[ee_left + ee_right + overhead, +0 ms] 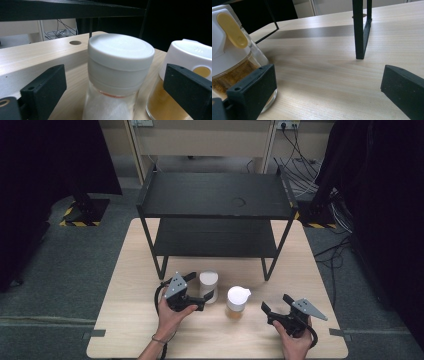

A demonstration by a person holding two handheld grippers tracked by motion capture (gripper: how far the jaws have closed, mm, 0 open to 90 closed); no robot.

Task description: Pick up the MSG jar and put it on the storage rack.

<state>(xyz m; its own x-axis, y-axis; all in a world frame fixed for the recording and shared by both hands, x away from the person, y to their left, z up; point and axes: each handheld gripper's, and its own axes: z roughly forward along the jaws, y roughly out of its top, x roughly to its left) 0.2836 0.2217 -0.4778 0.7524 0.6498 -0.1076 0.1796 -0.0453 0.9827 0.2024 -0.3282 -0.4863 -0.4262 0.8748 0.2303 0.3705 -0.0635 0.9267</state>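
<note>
Presently, the left gripper, jaws wide apart and gripping nothing, straddles the white-lidded clear jar of white powder at the near centre of the pale wooden table. Just right stands a spouted white-capped glass jar of brown granules; a skewed closure could topple either. The right gripper, likewise open and empty, waits beside it.

White-capped jar of white powder, upright on the table just beside the amber-filled, white-lidded jar.
</note>
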